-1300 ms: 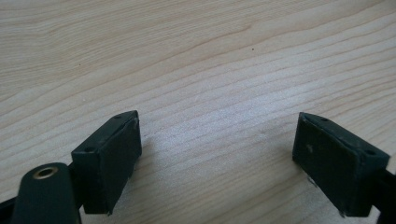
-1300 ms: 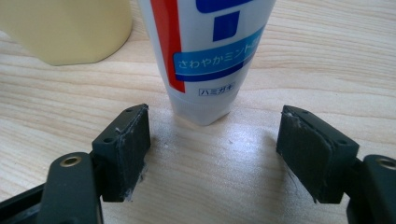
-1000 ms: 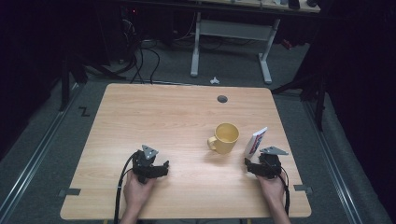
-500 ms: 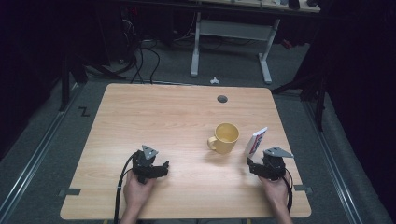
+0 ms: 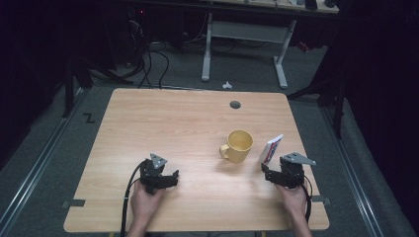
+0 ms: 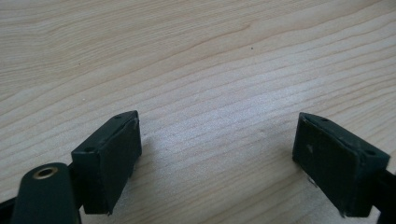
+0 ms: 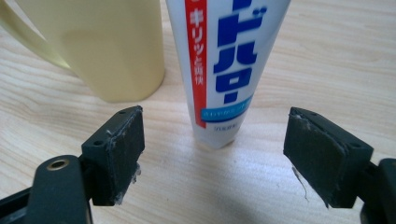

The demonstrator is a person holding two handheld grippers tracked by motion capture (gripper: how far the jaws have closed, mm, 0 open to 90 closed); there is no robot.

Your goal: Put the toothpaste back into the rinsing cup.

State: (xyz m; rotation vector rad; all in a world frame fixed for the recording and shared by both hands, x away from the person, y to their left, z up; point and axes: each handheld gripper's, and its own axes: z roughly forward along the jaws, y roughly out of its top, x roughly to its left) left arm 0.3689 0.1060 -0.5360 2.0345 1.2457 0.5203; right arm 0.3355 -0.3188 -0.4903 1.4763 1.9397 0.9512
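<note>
Right gripper (image 7: 212,154) jaws stand wide apart, and we see a white toothpaste tube (image 7: 224,70) upright on its cap just beyond them, untouched. Left of the tube, just beside it, sits a yellow mug (image 5: 238,146). Our left gripper (image 6: 217,154), far to the left, gapes wide over bare wooden table (image 5: 173,123).

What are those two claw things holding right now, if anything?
Nothing. The left gripper is open over bare table. The right gripper is open too, its jaws apart short of the toothpaste tube standing beside the yellow mug.
</note>
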